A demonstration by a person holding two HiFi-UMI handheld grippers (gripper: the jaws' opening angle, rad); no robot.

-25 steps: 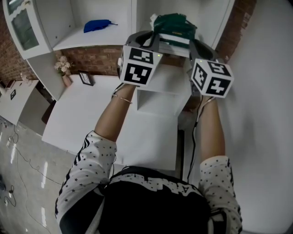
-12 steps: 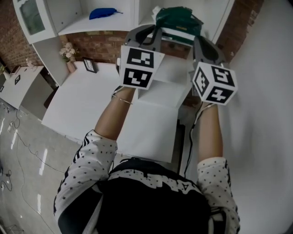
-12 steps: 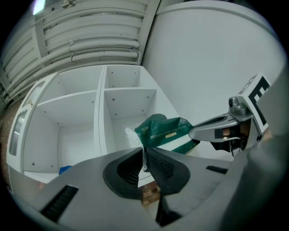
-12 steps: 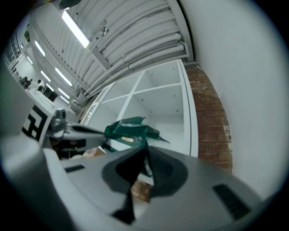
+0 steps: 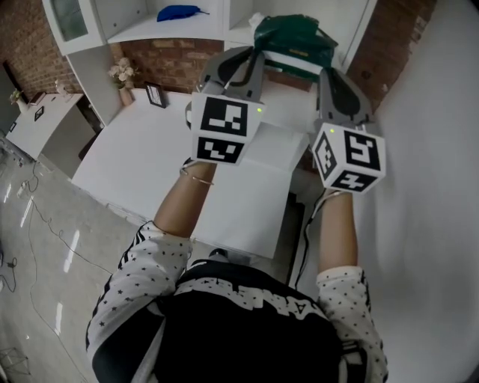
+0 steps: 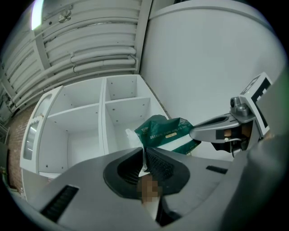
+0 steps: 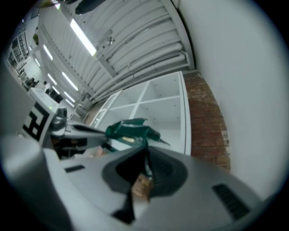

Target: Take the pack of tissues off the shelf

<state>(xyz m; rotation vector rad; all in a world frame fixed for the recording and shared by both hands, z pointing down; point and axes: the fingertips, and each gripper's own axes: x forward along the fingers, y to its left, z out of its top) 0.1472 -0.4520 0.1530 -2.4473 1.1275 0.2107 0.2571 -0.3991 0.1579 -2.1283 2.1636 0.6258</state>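
The green and white pack of tissues hangs in the air in front of the white shelf unit, held between my two grippers. My left gripper is shut on the wrapper's pale left end flap, seen close in the left gripper view with the pack just beyond. My right gripper is shut on the green right end of the wrapper; its jaws have just been closing further, with the wrapper pinched between them. Both point slightly upward.
A blue object lies on a shelf at the upper left. Below the grippers stands a white table with a small vase of flowers and a picture frame. A white wall runs along the right.
Both grippers have drawn back from the shelf with the pack between them, towards the person. The shelf has slid up and out of the head view.
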